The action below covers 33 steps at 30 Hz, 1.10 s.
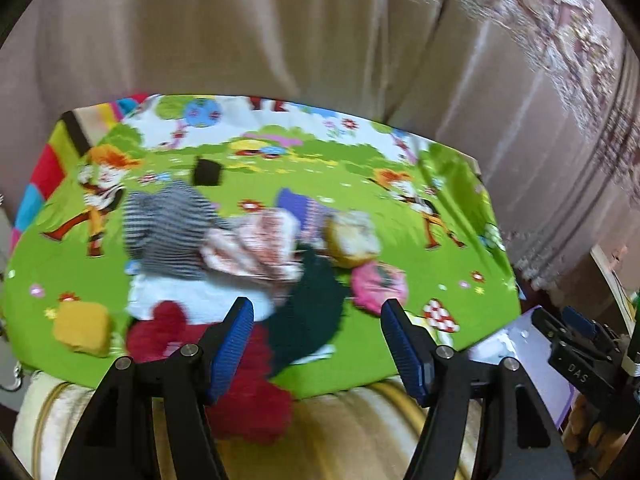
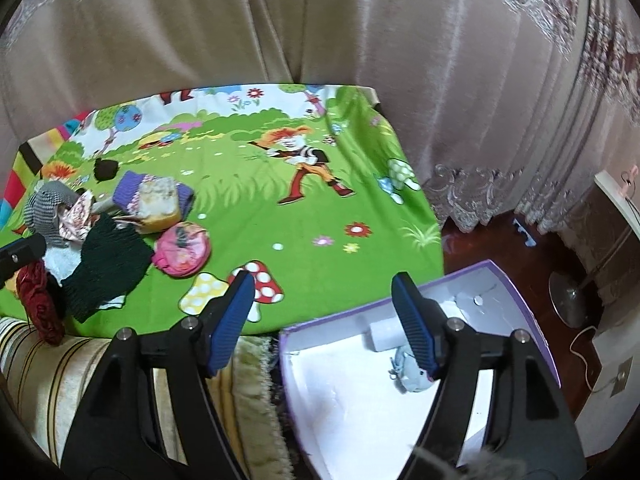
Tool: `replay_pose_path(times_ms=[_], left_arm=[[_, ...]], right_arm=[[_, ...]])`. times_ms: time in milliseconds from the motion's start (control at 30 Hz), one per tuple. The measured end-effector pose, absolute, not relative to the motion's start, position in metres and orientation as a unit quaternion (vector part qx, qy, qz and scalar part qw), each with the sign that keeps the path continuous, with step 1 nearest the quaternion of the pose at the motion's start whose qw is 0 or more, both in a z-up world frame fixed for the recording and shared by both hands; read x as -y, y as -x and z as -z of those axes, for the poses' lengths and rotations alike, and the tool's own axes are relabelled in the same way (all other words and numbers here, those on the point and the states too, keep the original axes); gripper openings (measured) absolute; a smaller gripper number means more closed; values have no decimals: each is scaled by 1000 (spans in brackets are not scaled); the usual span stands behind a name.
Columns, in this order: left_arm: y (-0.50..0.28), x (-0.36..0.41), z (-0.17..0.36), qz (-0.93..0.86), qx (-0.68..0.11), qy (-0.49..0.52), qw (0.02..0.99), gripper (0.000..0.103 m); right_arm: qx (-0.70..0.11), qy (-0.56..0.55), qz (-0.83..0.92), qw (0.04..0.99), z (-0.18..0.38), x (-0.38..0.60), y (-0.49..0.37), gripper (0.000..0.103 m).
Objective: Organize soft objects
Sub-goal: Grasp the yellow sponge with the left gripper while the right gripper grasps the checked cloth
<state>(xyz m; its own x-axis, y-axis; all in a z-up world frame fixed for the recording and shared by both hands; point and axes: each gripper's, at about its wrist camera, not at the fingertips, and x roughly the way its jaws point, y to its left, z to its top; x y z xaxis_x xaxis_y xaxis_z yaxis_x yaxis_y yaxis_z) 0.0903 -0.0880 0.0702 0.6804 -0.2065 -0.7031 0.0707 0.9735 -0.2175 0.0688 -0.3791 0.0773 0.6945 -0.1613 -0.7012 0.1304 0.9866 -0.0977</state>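
Note:
A heap of soft things lies on the green cartoon cloth (image 1: pixel 360 184): a striped grey cloth (image 1: pixel 160 228), a patterned pink cloth (image 1: pixel 256 248), a dark green knit (image 1: pixel 312 316), red yarn (image 1: pixel 248 392), a yellow sponge (image 1: pixel 82 328), a yellow-white pad (image 1: pixel 352 238) and a pink pouch (image 1: pixel 378 284). My left gripper (image 1: pixel 318 344) is open just above the green knit and red yarn. My right gripper (image 2: pixel 324 316) is open and empty over the table edge and a white box (image 2: pixel 352 384) with a purple rim. A small pale-blue soft toy (image 2: pixel 410 372) lies in the box.
Beige curtains (image 2: pixel 280 20) hang behind the table. A striped cream cushion (image 2: pixel 48 364) sits below the front edge. A fan base (image 2: pixel 568 300) and a cabinet (image 2: pixel 612 208) stand on the dark floor to the right. The right half of the cloth (image 2: pixel 320 220) holds nothing.

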Motion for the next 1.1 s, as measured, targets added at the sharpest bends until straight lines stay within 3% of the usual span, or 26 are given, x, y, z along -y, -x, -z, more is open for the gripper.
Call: replay_pose_path(times_ms=[667,1100], left_arm=[[-92,-38,-57,-23,-401,129,907,67],[-107,-109,-13,-113,-479,194,849,67]], right_arm=[[-400,75,19,913,-71,290,-103,78],[-427,77,-38,900,-58,256,-128,78]])
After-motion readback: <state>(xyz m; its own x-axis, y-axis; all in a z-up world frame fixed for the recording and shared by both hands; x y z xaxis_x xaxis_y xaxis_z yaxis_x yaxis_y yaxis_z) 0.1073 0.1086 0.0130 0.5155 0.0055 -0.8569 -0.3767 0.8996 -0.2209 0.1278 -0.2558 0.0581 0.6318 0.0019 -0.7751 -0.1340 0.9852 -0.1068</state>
